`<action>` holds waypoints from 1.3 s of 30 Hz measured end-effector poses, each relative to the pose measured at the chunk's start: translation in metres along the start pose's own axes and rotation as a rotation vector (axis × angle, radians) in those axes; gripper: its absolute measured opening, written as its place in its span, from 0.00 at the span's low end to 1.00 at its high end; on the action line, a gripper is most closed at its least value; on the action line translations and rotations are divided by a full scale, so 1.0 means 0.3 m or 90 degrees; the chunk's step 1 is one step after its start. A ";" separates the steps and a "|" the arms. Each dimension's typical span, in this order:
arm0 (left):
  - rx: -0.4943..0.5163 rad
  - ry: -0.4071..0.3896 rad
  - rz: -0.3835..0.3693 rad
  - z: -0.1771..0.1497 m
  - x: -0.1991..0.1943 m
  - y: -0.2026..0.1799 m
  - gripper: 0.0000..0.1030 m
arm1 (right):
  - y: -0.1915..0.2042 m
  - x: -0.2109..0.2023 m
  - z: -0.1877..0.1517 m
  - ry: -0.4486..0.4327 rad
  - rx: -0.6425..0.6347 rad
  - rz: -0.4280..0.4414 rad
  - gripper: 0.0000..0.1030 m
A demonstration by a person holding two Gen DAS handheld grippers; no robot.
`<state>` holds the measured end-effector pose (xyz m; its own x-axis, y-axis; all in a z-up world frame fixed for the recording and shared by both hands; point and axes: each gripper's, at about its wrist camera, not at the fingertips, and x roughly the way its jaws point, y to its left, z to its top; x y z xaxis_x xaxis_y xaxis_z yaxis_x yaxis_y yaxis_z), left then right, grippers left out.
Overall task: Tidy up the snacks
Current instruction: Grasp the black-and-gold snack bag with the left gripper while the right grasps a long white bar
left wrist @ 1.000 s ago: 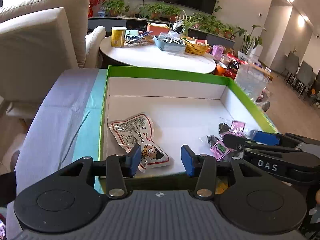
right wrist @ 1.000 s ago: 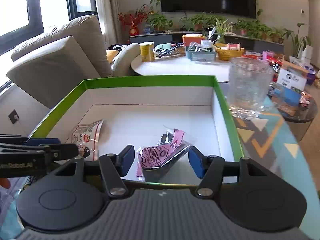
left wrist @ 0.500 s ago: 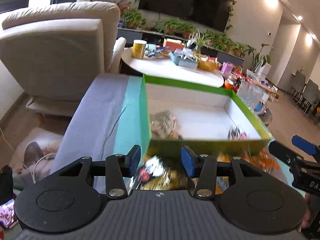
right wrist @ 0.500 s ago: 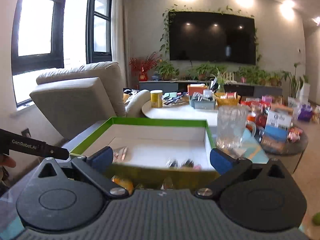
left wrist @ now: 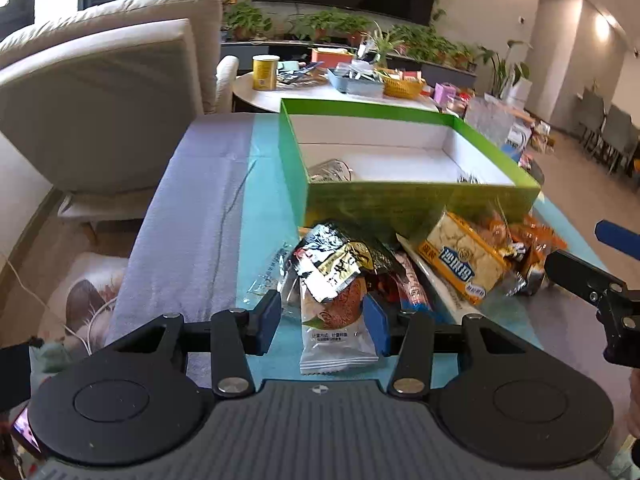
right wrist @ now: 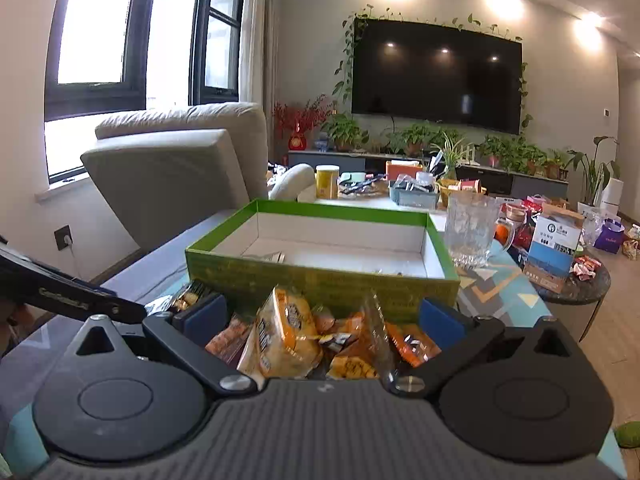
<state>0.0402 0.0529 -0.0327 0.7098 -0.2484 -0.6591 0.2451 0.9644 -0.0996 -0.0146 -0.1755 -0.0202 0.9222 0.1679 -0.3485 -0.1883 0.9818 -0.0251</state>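
Up close in the left wrist view, the left gripper (left wrist: pixel 324 322) stands partly spread, its blue pads flanking a clear-and-white packet with a brown cake (left wrist: pixel 335 322); whether they touch it I cannot tell. At 12 o'clock of that packet a black-and-silver foil pouch (left wrist: pixel 340 254) lies on it, a yellow cracker bag (left wrist: pixel 460 260) sits at 2 o'clock, and the shallow green cardboard box with white lining (left wrist: pixel 400 200) stands beyond. Over in the right wrist view, the right gripper (right wrist: pixel 320 320) gapes wide, gripping nothing, above a heap of orange and yellow snack packets (right wrist: pixel 304 336) just before the box's near wall. A clear glass mug (right wrist: pixel 472 228) stands at the box's 2 o'clock.
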 end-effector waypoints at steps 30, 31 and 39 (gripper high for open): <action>-0.047 -0.077 0.025 0.052 0.039 0.038 0.01 | 0.074 0.062 -0.117 0.184 0.075 0.089 0.48; -0.046 -0.080 0.026 0.053 0.031 0.036 0.01 | 0.078 0.065 -0.115 0.185 0.074 0.090 0.48; -0.051 -0.093 0.019 0.045 -0.008 0.034 0.01 | 0.103 0.070 -0.105 0.186 0.048 0.084 0.48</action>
<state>0.0499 0.0621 -0.0220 0.8057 -0.2250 -0.5479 0.1737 0.9741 -0.1446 -0.0118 -0.1443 -0.0578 0.7532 0.2726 -0.5986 -0.2641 0.9588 0.1043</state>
